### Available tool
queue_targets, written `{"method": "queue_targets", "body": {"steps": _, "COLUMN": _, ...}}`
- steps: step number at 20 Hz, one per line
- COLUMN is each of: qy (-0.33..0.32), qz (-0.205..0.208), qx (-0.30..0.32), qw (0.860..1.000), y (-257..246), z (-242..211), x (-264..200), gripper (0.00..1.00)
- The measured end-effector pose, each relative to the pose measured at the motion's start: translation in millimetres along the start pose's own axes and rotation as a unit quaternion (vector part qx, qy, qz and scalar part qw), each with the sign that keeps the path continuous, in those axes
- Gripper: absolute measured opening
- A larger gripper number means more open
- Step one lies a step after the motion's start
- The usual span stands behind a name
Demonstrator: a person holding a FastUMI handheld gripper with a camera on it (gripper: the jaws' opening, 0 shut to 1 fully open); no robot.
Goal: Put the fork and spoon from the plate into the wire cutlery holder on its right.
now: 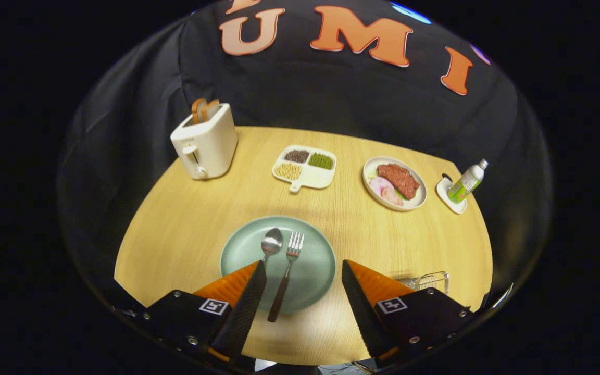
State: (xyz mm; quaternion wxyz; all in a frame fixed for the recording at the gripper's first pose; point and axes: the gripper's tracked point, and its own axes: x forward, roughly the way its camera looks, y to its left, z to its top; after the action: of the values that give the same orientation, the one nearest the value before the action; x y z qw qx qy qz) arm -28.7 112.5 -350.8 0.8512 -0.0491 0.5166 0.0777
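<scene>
A pale green plate (310,271) lies on the wooden table just ahead of my fingers. On it rest a spoon (271,242) and a fork (287,273) with a dark handle, side by side, heads pointing away from me. The spoon's handle is hidden behind my left finger (248,299). My gripper (304,268) is open and hovers above the near half of the plate, with the fork's handle between the fingers and nothing touched. The wire cutlery holder (427,281) peeks out just right of the plate, partly hidden behind my right finger (360,302).
Farther back stand a white toaster (206,143) with bread at the left, a divided tray of beans (305,166) in the middle, a plate of meat (395,182) and a green bottle (466,182) on a coaster at the right. Bare wood lies left of the green plate.
</scene>
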Motion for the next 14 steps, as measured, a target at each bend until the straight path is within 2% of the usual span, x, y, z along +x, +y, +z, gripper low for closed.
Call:
{"method": "queue_targets", "body": {"steps": 7, "qy": 0.102, "qz": 0.008, "qx": 0.028, "qw": 0.994, "y": 6.3, "z": -47.0, "x": 56.7, "gripper": 0.80}}
{"method": "queue_targets", "body": {"steps": 13, "qy": 0.159, "qz": 0.011, "qx": 0.032, "qw": 0.987, "y": 15.0, "z": -65.0, "x": 88.7, "gripper": 0.62}}
{"method": "queue_targets", "body": {"steps": 14, "qy": 0.168, "qz": 0.015, "qx": 0.034, "qw": 0.985, "y": 18.9, "z": -66.7, "x": 90.1, "gripper": 0.56}}
